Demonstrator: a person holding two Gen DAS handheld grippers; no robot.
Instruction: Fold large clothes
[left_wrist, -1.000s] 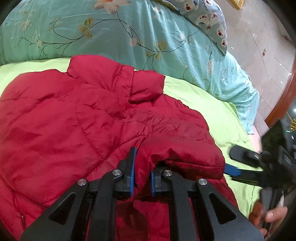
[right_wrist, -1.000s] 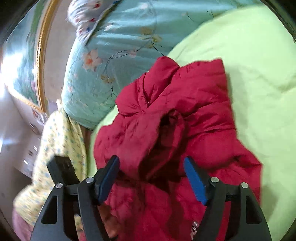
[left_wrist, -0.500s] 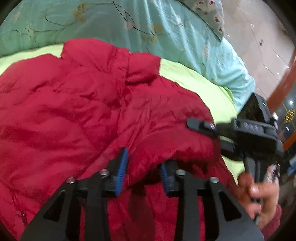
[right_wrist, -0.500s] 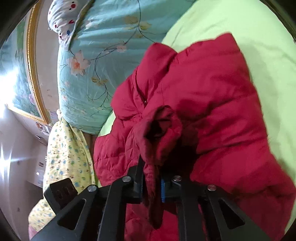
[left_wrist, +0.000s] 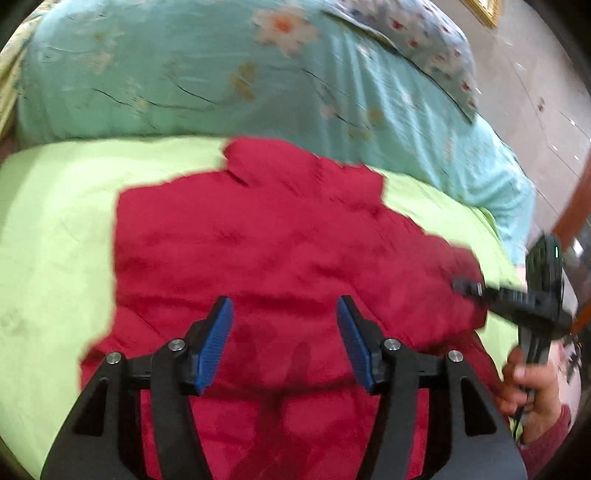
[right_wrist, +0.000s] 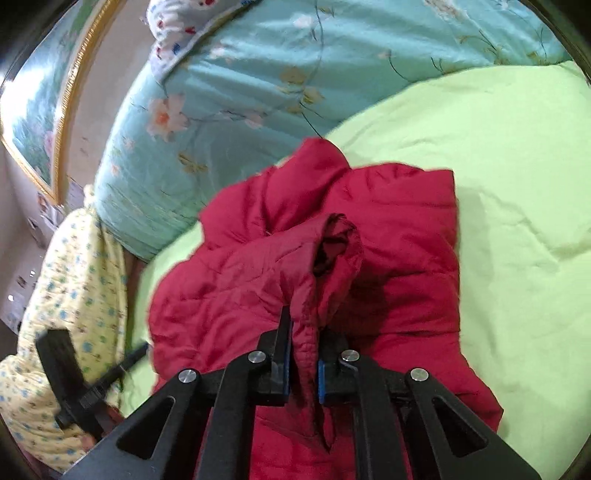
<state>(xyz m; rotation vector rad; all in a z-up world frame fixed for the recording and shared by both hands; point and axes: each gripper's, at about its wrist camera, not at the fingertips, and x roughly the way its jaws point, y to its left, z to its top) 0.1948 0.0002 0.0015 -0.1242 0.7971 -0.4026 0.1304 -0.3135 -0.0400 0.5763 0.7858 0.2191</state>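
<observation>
A red quilted jacket (left_wrist: 273, 251) lies on a light green bed sheet (left_wrist: 55, 258). My left gripper (left_wrist: 284, 332) is open and empty, its blue pads spread above the jacket's lower part. My right gripper (right_wrist: 303, 354) is shut on a sleeve cuff (right_wrist: 332, 254) of the jacket (right_wrist: 399, 229) and holds it up off the body of the garment. The right gripper also shows at the right edge of the left wrist view (left_wrist: 524, 302), at the jacket's right side. The left wrist view is blurred.
A teal floral duvet (left_wrist: 221, 74) is bunched along the back of the bed, with a patterned pillow (left_wrist: 417, 40) on it. A yellow flowered cloth (right_wrist: 74, 295) hangs at the bed's left side in the right wrist view. The green sheet (right_wrist: 498, 147) spreads right of the jacket.
My left gripper has let go of the jacket fold, opened wide and pulled back. My right gripper closed on the sleeve cuff and now holds it raised.
</observation>
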